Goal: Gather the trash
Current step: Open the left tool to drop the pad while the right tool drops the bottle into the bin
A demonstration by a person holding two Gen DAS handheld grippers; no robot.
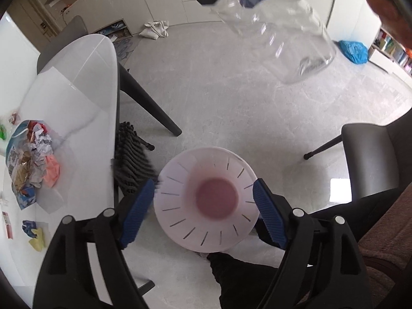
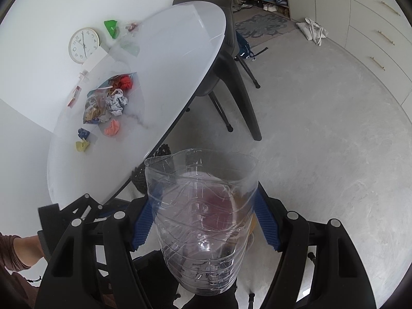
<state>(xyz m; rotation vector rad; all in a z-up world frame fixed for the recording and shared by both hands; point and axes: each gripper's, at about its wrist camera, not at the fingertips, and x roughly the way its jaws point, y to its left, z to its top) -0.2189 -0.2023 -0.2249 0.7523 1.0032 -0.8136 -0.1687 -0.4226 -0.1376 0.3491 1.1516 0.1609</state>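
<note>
Directly below the open, empty left gripper point(image 1: 204, 209) sits a white bin point(image 1: 206, 200). Right gripper point(image 2: 206, 221) clamps a clear bottle point(image 2: 203, 221); paper scraps point(image 2: 108, 103) remain on the table point(image 2: 167, 51) beside it.

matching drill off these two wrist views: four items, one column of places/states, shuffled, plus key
Items:
1. clear bottle
2. white bin
3. clock
4. pink paper wad

Places/states:
A. lying flat near the table's far side
B. on the floor, below the open left gripper
C. clamped in the right gripper
D. on the table, at the near edge of the trash pile

Pairs: 1-C, 2-B, 3-A, 4-D
</note>
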